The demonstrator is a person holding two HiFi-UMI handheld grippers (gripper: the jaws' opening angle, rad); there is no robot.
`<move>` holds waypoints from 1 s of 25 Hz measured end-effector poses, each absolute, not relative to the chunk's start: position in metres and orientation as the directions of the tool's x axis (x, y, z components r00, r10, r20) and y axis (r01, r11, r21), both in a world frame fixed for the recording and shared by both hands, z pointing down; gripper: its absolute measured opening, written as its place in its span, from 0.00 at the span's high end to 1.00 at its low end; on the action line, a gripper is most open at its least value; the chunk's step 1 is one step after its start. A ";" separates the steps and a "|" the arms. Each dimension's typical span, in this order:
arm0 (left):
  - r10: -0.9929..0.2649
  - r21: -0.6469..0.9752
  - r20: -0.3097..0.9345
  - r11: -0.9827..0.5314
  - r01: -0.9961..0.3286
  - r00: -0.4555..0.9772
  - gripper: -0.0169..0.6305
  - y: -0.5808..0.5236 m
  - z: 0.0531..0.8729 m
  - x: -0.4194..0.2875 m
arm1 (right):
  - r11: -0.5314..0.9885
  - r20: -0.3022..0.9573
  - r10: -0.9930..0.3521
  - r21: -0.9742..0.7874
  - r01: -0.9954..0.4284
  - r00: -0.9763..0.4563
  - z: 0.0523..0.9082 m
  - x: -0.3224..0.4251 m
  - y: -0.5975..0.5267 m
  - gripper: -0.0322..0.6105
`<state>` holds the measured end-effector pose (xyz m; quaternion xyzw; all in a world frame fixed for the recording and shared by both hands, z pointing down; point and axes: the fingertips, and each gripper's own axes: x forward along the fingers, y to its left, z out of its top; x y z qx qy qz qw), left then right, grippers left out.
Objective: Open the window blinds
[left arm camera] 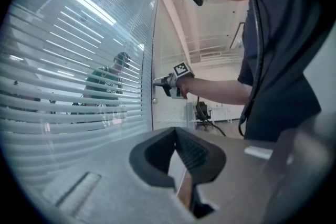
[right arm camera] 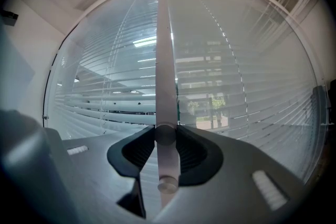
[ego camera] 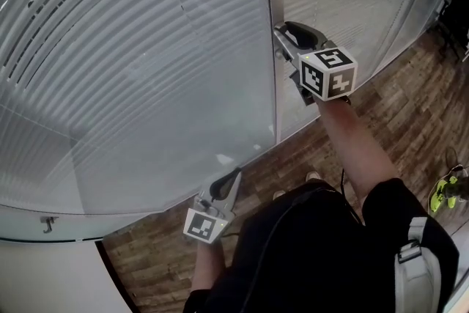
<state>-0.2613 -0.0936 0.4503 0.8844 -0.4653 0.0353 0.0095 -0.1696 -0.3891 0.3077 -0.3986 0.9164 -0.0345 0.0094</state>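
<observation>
At the upright post (ego camera: 272, 48) between the two glass panes, your right gripper (ego camera: 283, 36) points level and pinches a small round knob (right arm camera: 164, 134) between its pads. A second knob (right arm camera: 168, 184) sits just below it on the same post. The window blinds (ego camera: 139, 77) hang behind the glass on both sides, their slats tilted enough that light bands show through. Down by your hip, your left gripper (ego camera: 234, 174) hangs near the lower edge of the left pane, its jaws pressed together on nothing, above the wooden floor (ego camera: 410, 121).
</observation>
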 end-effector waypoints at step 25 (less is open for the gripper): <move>-0.826 -0.021 0.063 -0.562 -0.827 0.560 0.97 -0.104 0.452 -0.266 | 0.367 0.125 -0.753 0.894 -0.255 -0.646 0.306 -0.172 -0.368 0.63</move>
